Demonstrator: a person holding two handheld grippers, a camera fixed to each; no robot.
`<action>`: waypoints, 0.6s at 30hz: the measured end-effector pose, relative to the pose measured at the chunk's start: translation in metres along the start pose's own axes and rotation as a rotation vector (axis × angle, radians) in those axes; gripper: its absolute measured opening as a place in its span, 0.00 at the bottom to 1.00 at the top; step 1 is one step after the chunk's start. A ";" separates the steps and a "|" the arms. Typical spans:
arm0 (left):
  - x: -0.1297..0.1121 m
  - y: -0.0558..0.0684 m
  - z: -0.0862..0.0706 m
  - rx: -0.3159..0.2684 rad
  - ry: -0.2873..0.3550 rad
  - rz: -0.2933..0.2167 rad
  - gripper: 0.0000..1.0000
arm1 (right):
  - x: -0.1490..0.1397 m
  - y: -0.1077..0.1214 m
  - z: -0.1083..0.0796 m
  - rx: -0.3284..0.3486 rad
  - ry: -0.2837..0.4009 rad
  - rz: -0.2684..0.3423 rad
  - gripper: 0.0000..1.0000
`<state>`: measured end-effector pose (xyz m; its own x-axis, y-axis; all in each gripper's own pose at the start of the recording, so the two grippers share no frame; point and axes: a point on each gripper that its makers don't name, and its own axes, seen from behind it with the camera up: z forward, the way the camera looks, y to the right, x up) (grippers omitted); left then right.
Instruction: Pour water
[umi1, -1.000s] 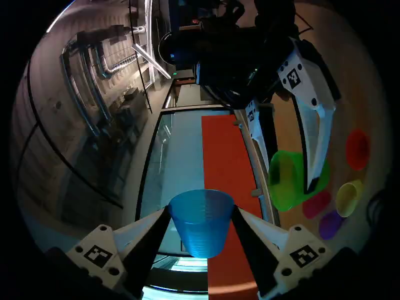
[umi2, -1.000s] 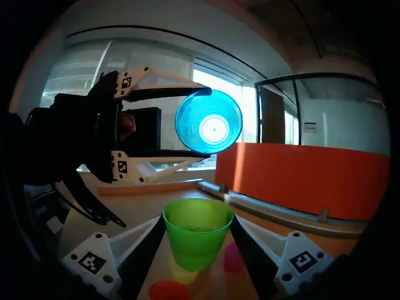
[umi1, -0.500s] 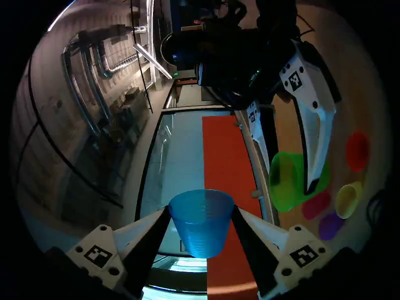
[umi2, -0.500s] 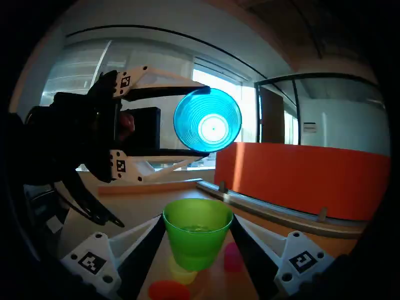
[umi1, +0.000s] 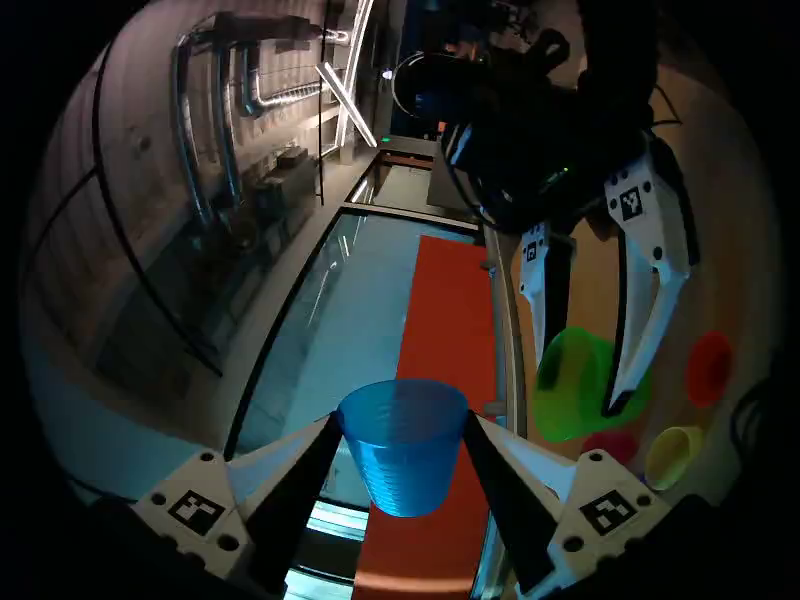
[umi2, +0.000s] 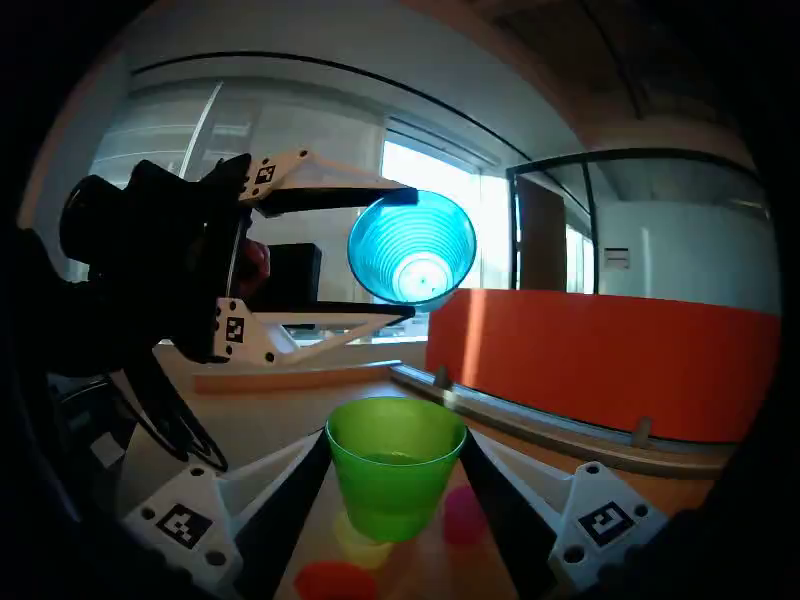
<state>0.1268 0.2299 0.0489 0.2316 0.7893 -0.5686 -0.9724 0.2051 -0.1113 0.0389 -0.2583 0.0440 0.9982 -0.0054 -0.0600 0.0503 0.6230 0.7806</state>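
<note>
My left gripper (umi1: 403, 425) is shut on a blue translucent cup (umi1: 403, 460). In the right gripper view that left gripper (umi2: 402, 252) holds the blue cup (umi2: 412, 248) on its side, mouth toward the camera, above and beyond the green cup. My right gripper (umi2: 395, 440) is shut on a green cup (umi2: 395, 485), which stands upright with a little liquid in the bottom. The left gripper view shows the right gripper (umi1: 580, 395) with the green cup (umi1: 570, 385) at the right, over the wooden table (umi1: 600, 270).
Small red (umi2: 335, 580), yellow (umi2: 360, 545) and magenta (umi2: 462, 515) cups sit on the table (umi2: 270, 420) under the green cup. An orange panel (umi2: 600, 360) behind a metal rail (umi2: 540, 425) borders the table. Dark-sleeved arms (umi2: 110, 290) hold the left gripper.
The left gripper has turned, so the room has swung in its view. The blue cup has tipped: its bottom now sits lower within its rim. The green cup has stayed put.
</note>
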 end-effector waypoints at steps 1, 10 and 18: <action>0.000 -0.001 0.000 0.004 -0.001 -0.023 0.87 | 0.000 0.000 -0.001 -0.001 0.000 0.000 0.92; -0.005 -0.011 -0.001 0.030 0.009 -0.254 0.88 | 0.008 0.000 -0.004 -0.004 0.007 -0.003 0.92; -0.013 -0.014 -0.002 0.054 0.001 -0.383 0.88 | 0.013 0.001 -0.008 -0.011 0.014 -0.009 0.92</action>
<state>0.1376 0.2158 0.0562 0.5773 0.6494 -0.4950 -0.8128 0.5148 -0.2726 0.0520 -0.2515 0.0396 0.9971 -0.0004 -0.0757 0.0589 0.6318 0.7729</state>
